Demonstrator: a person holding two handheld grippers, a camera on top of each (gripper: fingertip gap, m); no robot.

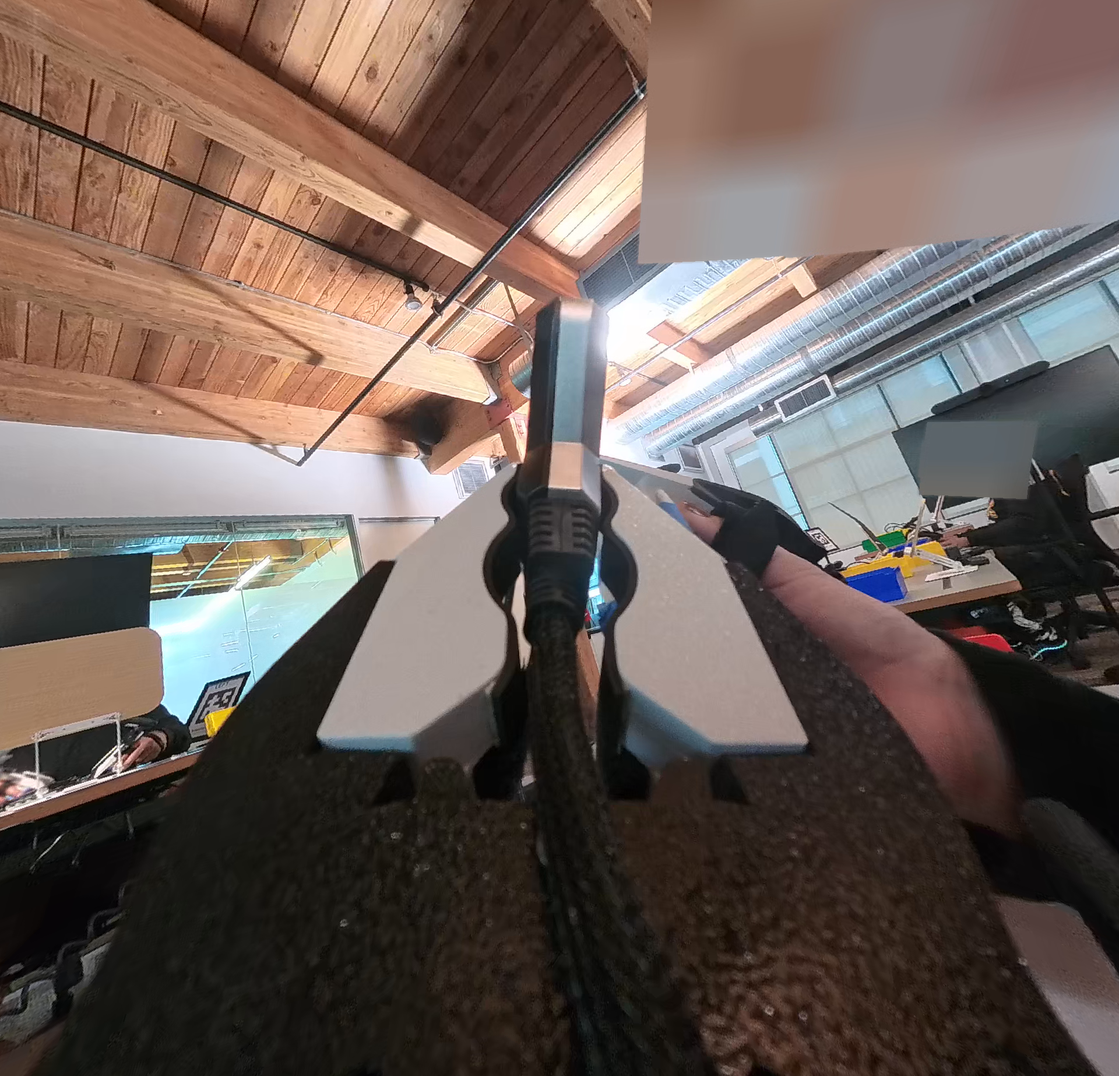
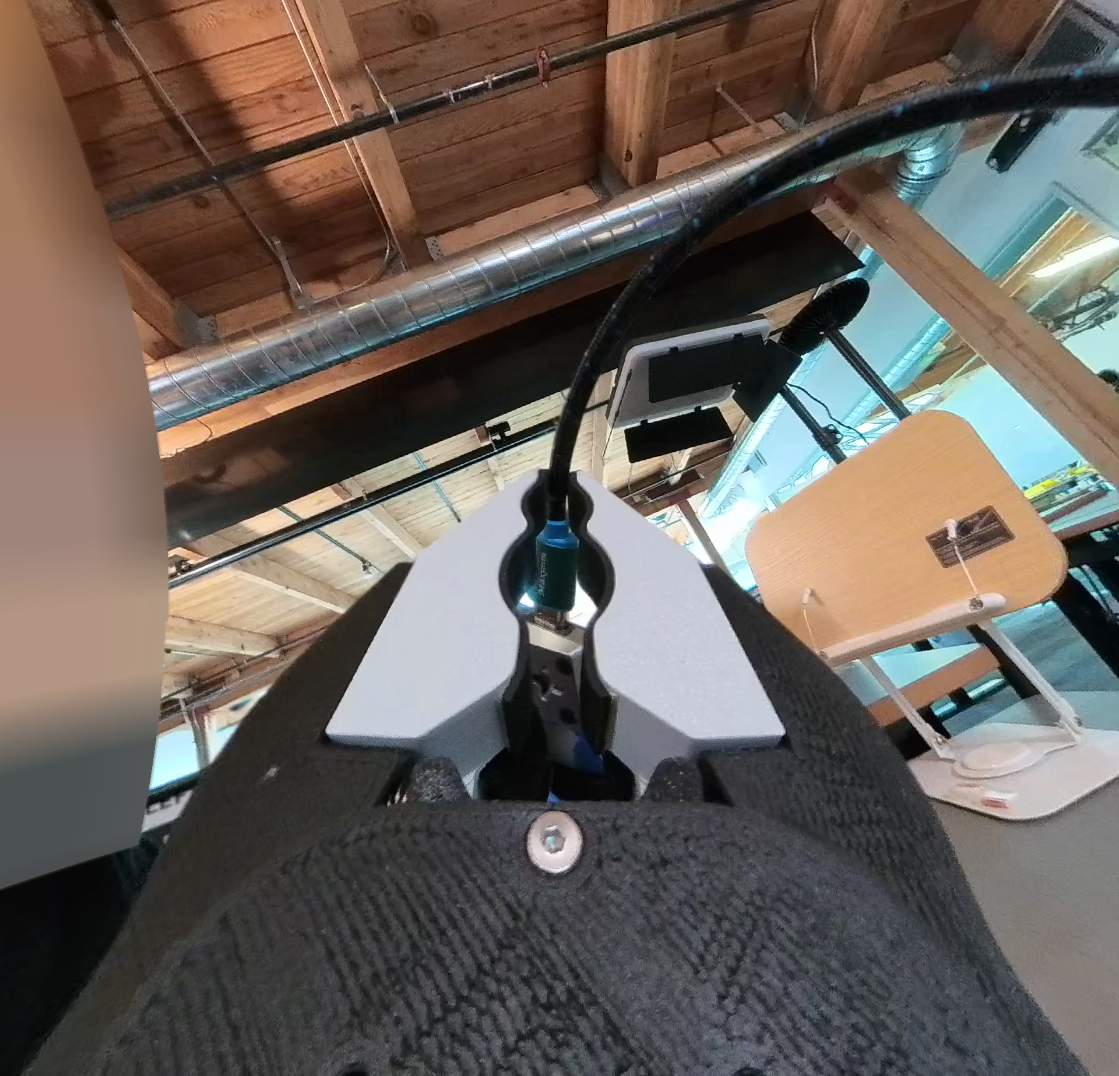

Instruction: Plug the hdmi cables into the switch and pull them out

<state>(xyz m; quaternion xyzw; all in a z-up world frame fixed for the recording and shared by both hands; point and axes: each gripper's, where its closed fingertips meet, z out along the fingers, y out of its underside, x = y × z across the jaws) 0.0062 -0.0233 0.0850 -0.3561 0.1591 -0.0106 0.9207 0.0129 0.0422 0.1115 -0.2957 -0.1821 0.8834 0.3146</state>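
Observation:
In the left wrist view my left gripper (image 1: 557, 502) points up at the ceiling and is shut on the near end of the grey metal switch (image 1: 566, 393). The switch stands upright beyond the fingertips. A black ribbed collar and braided cable (image 1: 557, 653) run from it back between the fingers. In the right wrist view my right gripper (image 2: 554, 496) also points up and is shut on the teal plug (image 2: 551, 568) of an HDMI cable. The plug's metal tip faces the camera. Its black braided cable (image 2: 666, 247) arcs up and off to the right.
A hand in a black fingerless glove (image 1: 751, 532) is close to the right of the left fingers. A person sits at a table with blue bins (image 1: 878, 580). A screen on an arm (image 2: 684, 375) and a wooden panel on a white stand (image 2: 896, 532) are to the right. There is about 7 cm between the tips of the two grippers.

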